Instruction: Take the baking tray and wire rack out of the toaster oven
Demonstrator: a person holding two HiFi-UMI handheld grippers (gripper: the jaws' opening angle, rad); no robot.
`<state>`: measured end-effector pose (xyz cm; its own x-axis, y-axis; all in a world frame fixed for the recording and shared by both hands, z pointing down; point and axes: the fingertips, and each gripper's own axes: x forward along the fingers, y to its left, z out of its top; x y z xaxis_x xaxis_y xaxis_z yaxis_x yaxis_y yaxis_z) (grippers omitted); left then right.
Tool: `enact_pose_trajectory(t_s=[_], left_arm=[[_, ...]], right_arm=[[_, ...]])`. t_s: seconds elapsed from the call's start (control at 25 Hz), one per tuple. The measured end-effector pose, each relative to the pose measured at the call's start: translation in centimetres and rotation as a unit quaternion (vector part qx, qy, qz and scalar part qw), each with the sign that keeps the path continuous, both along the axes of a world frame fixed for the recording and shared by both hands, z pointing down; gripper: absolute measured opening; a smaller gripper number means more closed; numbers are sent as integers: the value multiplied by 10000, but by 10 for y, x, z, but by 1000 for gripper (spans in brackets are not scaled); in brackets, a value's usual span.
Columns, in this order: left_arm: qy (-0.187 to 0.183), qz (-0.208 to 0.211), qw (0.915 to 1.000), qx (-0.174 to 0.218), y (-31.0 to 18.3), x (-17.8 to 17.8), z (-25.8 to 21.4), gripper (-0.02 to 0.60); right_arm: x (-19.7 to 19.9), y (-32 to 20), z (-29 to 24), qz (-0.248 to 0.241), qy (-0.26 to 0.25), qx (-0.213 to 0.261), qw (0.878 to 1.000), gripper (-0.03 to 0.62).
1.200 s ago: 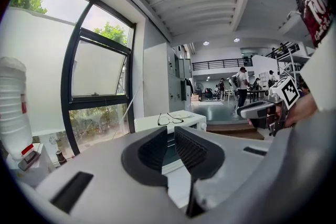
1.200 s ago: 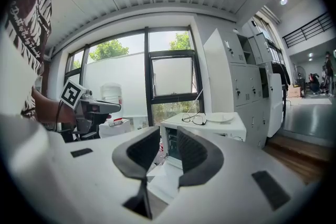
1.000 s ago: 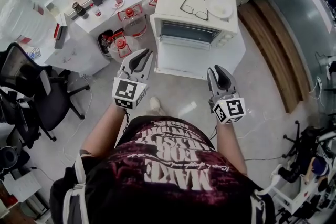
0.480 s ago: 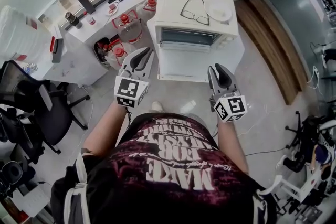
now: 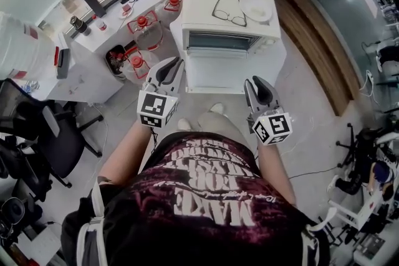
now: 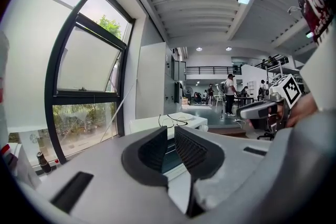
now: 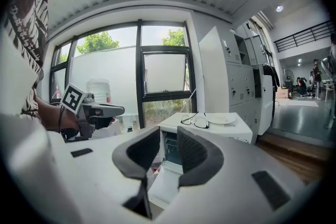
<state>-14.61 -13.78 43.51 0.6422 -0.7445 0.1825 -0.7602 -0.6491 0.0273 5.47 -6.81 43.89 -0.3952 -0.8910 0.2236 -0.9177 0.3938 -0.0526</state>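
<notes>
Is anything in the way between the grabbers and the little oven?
Nothing visible blocks them. The toaster oven has its door folded down open toward the person. The left gripper and right gripper hang just in front of it, fingers apart and empty. The tray and rack inside are too dark to make out.

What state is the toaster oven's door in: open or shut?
Open. The door lies folded down in front of the toaster oven, exposing its dark cavity.

The toaster oven [image 5: 193, 15] has a smooth, matt white shell.
</notes>
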Motion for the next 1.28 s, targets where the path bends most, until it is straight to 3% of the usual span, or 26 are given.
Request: enact_pose_trajectory(t_s=[0.56, 0.96, 1.28], left_arm=[[-243, -194, 9995, -97, -2, -7, 8, 44], [-343, -222, 9991, -139, -33, 10, 13, 44], [-372, -341, 9985, -218, -62, 13, 20, 44]], right_arm=[[-8, -26, 25, -251, -369, -253, 9987, 95], [10, -63, 58, -190, -897, -703, 9933, 92], [16, -101, 82, -173, -998, -870, 9910, 89]])
